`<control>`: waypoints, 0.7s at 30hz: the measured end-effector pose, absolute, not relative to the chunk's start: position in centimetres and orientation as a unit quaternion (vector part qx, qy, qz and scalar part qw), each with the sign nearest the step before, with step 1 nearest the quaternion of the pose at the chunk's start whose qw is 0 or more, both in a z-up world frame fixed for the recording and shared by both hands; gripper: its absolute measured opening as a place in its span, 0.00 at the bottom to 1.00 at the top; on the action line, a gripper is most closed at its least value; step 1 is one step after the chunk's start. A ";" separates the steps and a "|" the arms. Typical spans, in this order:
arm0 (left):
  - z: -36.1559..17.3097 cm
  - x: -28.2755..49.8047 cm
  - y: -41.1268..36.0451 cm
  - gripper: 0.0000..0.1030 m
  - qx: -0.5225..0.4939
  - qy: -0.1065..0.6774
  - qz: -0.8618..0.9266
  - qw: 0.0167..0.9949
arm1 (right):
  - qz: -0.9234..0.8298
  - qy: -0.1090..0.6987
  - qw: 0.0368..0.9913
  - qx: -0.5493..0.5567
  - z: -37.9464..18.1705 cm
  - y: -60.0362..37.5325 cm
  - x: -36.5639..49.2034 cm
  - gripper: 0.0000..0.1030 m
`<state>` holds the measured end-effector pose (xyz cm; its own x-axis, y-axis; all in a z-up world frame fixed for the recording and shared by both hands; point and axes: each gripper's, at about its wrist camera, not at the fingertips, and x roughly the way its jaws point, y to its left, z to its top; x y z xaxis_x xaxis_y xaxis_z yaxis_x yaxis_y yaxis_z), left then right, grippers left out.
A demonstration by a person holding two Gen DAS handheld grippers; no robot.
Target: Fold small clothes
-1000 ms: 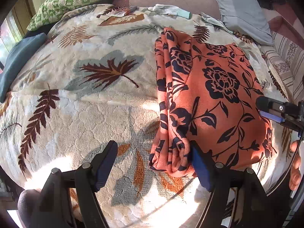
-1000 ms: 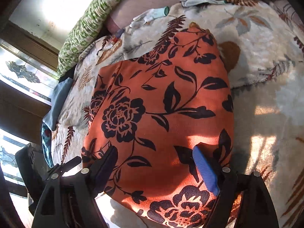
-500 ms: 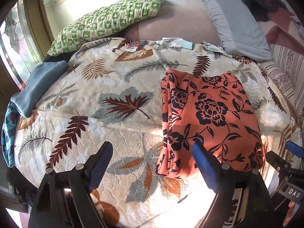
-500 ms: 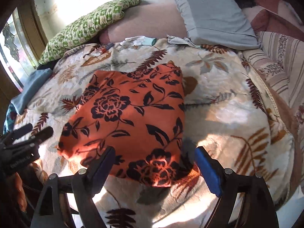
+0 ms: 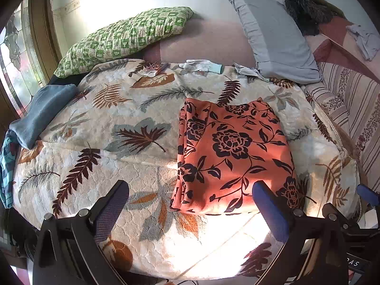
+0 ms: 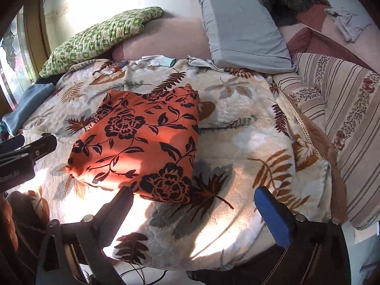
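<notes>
1. Holding my left gripper (image 5: 190, 204) wide open, I am gripping nothing; its fingers are hanging above the near edge of the leaf-print blanket (image 5: 114, 123).
2. Keeping my right gripper (image 6: 192, 204) equally spread and empty, I am pointing it over the blanket's near right part.
3. Lying flat between both, the folded orange floral garment (image 5: 232, 152) is running its long axis away from me, toward the grey pillow (image 5: 273, 38).

Folded orange floral garment (image 5: 234, 154) on bedspread (image 5: 133, 128)
</notes>
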<state>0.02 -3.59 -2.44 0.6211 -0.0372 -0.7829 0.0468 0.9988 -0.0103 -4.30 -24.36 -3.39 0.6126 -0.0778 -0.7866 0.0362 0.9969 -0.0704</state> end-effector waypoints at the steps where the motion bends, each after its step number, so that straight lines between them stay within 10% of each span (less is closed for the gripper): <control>1: -2.4 0.0 -3.6 1.00 0.006 0.434 -0.024 0.901 | -0.032 0.439 0.898 -0.025 -3.4 -24.4 -4.5 1.00; 21: -2.5 -0.1 -3.6 1.00 0.002 0.442 -0.028 0.897 | -0.011 0.451 0.892 -0.040 -4.0 -23.3 -4.4 1.00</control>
